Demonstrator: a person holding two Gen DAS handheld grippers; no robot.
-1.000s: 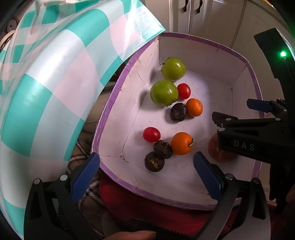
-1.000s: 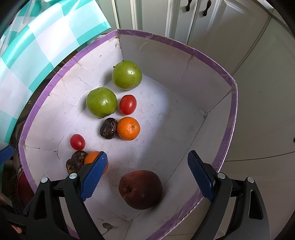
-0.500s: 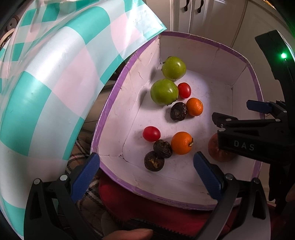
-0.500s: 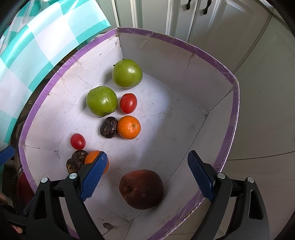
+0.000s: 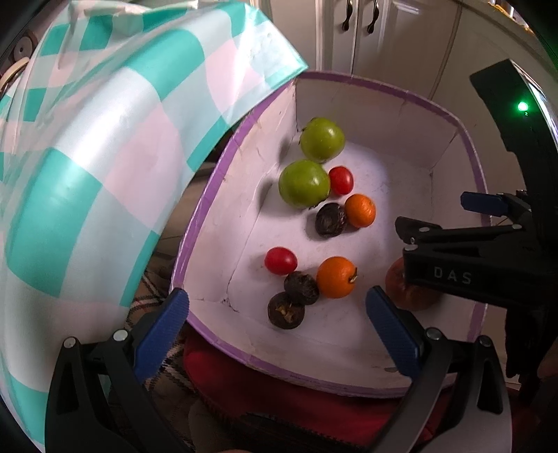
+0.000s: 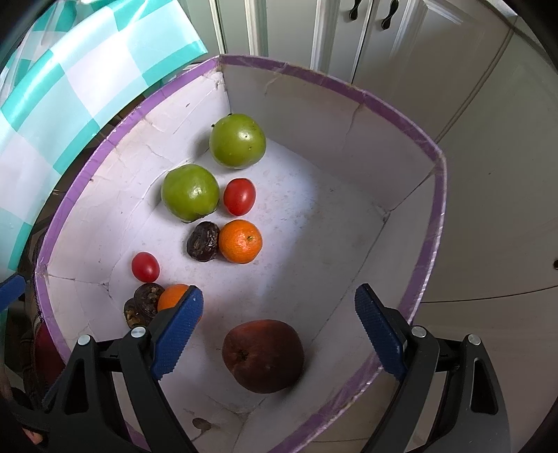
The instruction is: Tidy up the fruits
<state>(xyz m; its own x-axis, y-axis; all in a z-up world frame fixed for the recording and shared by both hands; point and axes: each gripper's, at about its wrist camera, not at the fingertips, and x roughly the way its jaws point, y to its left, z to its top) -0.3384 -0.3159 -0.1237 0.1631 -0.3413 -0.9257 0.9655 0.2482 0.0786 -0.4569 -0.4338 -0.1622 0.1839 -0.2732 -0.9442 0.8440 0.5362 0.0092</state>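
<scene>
- The right gripper [image 6: 279, 327] is held wide open, nothing gripped; its blue, knurled rubber pads [image 6: 178, 329] are set on black plastic arms.
- Between those pads, at 6 o'clock in the right wrist view, a dull red-brown peach [image 6: 263, 355] with a matt, rounded skin is seen resting on the box floor, untouched by either pad.
- The left gripper [image 5: 279, 329] is likewise spread wide and empty, with its ribbed blue fingers [image 5: 160, 331] poised at the near rim of the box [image 5: 212, 195].
- The box is made of creased white cardboard edged in purple tape, with rounded corners.
- At 12 o'clock from the left gripper, two wrinkled dark dates [image 5: 293, 299] are found touching each other, and a glossy, dimpled orange [image 5: 336, 277] lies just beside them.
- A smooth cherry tomato [image 5: 280, 260] is placed near them at 11 o'clock.
- Farther in, a third date [image 6: 203, 241] is pressed against a second orange [image 6: 240, 241], with an oval red tomato [image 6: 239, 196] beyond.
- Two shiny green round fruits [image 6: 214, 167] are set toward the far left wall.
- A slick teal-and-white checked cloth [image 5: 90, 146] is draped at 10 o'clock, outside the box.
- White panelled cabinet doors [image 6: 369, 31] are visible at 12 o'clock.
</scene>
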